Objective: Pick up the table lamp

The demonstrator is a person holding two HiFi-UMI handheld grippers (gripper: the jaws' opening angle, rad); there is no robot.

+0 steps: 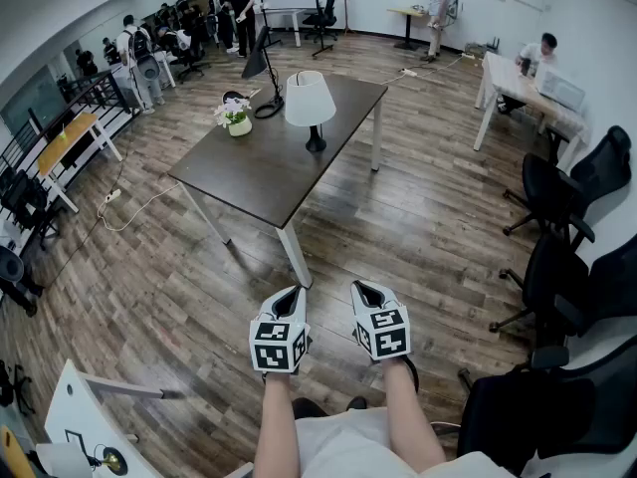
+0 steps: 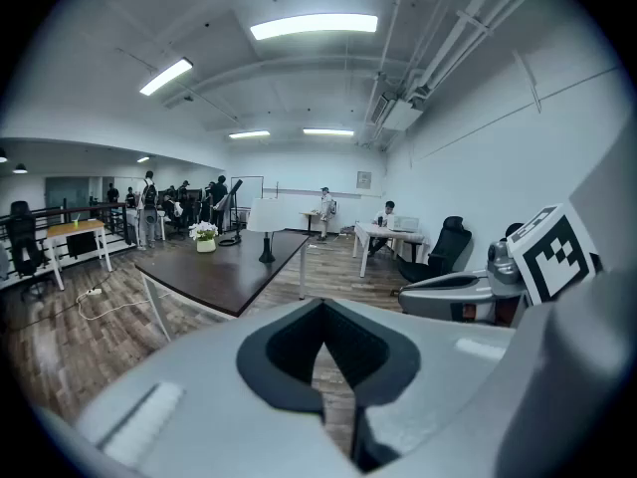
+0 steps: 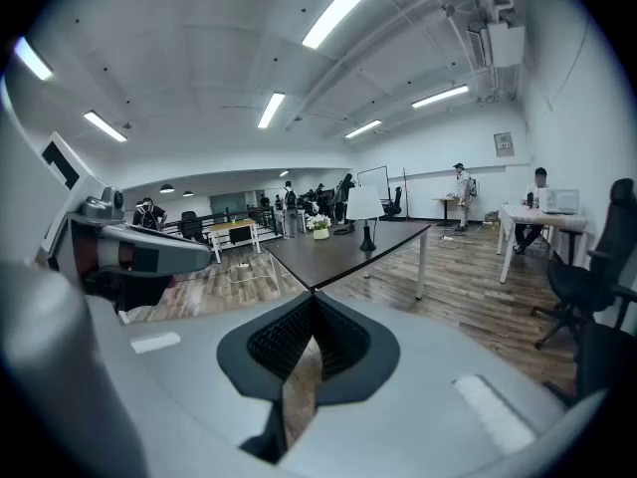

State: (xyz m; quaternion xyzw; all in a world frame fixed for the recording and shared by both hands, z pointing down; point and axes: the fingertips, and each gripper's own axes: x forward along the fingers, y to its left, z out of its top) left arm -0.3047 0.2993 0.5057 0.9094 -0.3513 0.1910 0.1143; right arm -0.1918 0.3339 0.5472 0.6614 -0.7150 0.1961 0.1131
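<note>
Nothing of the task is judged done. The dark desk [image 1: 249, 172] is seen in the upper centre of the head view, and the white-shaded table lamp [image 1: 310, 103] stands upright on it, untouched. Approach and grasp are left. The left gripper [image 1: 288, 303] and right gripper [image 1: 369, 294] are held side by side at lower centre, well apart from the desk, jaws together on nothing.

A wood-plank floor [image 1: 428, 237] lies below white walls [image 2: 478, 147], ceiling strip lights [image 2: 314, 26], black office chairs [image 1: 572, 182] and white desks [image 1: 513, 80].
</note>
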